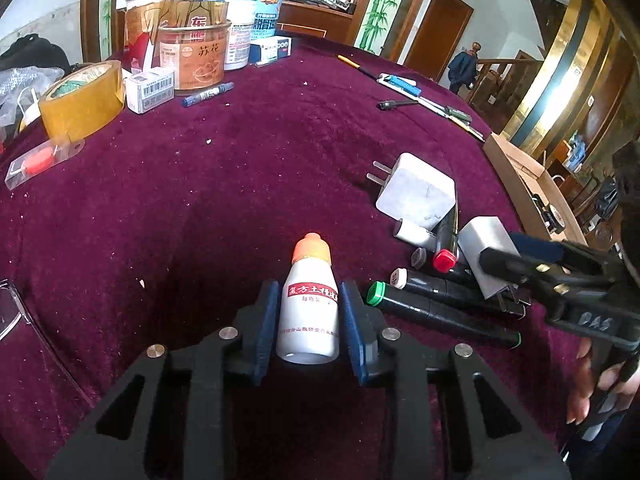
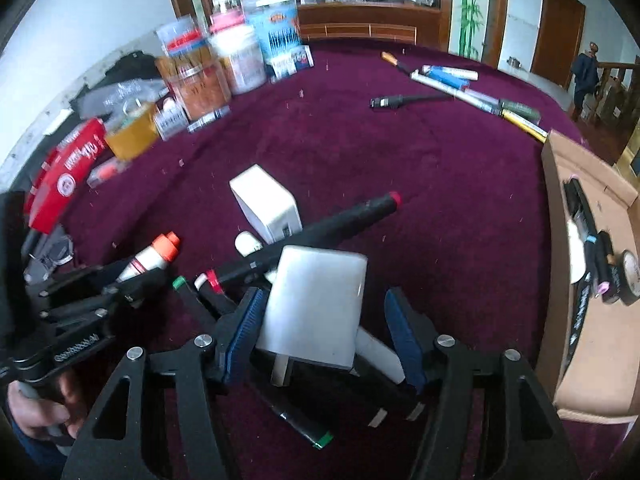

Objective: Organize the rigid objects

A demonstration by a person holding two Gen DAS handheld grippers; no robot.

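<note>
Room: a hall with wooden doors, bamboo-pattern wall panels and a wooden staircase beyond the bench.
Bench [image 1: 248, 168]: round, under a dark red velvet cloth speckled with pale crumbs.
Left gripper [image 1: 308, 312]: jaws closed on the white bottle [image 1: 310, 308]; both blue pads press its sides.
White bottle: orange cap pointing ahead of the jaws, printed label facing up, base nearest the camera.
Right gripper [image 2: 326, 330]: jaws standing apart around the nearer white charger [image 2: 316, 312]; the left pad is at its side, the right pad is clear of it, so no grip is shown.
Nearer white charger: between the right jaws, prongs pointing back toward the camera, lying on top of the black markers [image 2: 280, 392].
Black markers: a loose pile under and just ahead of the right jaws; green, red and white end caps show; one long marker [image 2: 344, 220] with a red tip slants away ahead of them.
Second white charger [image 2: 268, 208]: ahead of the right jaws and slightly left, on the cloth beside the pile.
Cardboard box [image 2: 600, 360]: right of the right jaws, at the bench edge, with markers and a round tin inside.
Far clutter: jars and cans [image 1: 196, 56], a roll of tape [image 1: 82, 98] and loose pens [image 1: 424, 98] well ahead of both jaws.
</note>
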